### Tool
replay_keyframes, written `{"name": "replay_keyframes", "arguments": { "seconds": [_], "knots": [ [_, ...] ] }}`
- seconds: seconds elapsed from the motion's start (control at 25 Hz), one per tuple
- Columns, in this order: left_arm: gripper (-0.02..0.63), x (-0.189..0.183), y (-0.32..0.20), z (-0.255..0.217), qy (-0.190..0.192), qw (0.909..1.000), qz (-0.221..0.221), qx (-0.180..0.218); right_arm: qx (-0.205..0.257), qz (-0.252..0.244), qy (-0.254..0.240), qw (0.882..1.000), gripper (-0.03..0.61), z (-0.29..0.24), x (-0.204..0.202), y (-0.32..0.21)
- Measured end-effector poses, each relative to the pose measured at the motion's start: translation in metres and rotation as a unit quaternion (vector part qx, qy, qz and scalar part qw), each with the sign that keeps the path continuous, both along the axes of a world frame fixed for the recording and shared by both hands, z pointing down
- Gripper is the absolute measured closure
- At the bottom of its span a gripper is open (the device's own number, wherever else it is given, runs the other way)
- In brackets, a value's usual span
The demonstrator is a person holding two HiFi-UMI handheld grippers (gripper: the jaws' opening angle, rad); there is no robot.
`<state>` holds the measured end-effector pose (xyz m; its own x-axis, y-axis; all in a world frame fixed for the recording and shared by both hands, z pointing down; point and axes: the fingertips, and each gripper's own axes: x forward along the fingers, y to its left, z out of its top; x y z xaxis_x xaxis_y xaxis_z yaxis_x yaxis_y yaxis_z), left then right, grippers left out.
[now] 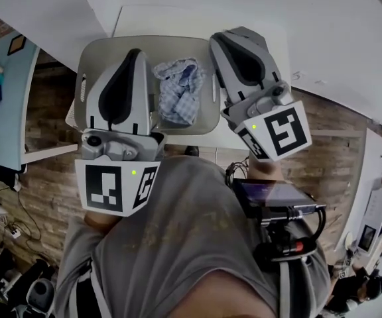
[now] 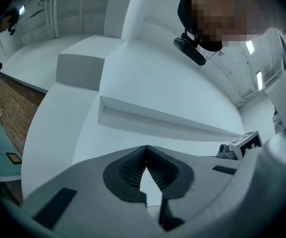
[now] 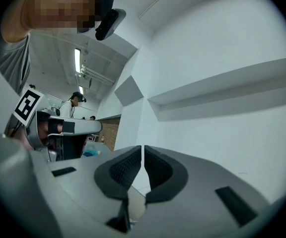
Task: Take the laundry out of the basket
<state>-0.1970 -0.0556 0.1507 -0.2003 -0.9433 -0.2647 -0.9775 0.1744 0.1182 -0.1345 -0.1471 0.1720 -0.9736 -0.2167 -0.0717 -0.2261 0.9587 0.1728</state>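
Laundry (image 1: 180, 90) sits in basket (image 1: 106, 48) between left hand-held gripper (image 1: 135, 53) and right hand-held gripper (image 1: 219, 38), both closed empty.

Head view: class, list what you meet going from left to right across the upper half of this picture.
blue table → left gripper → checked cloth → right gripper
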Motion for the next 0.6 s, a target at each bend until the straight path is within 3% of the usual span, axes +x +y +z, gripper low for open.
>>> {"name": "replay_keyframes", "arguments": {
  "seconds": [0.28, 0.6],
  "knots": [
    [0.605, -0.018, 0.002, 0.019, 0.027, 0.9994, -0.013, -0.019, -0.025, -0.017, 0.044, 0.999, 0.548, 0.034, -0.020, 0.003],
    [0.604, -0.049, -0.001, 0.036, 0.050, 0.9980, -0.018, -0.034, -0.041, -0.033, 0.101, 0.994, 0.458, 0.073, -0.064, 0.009]
  ]
}}
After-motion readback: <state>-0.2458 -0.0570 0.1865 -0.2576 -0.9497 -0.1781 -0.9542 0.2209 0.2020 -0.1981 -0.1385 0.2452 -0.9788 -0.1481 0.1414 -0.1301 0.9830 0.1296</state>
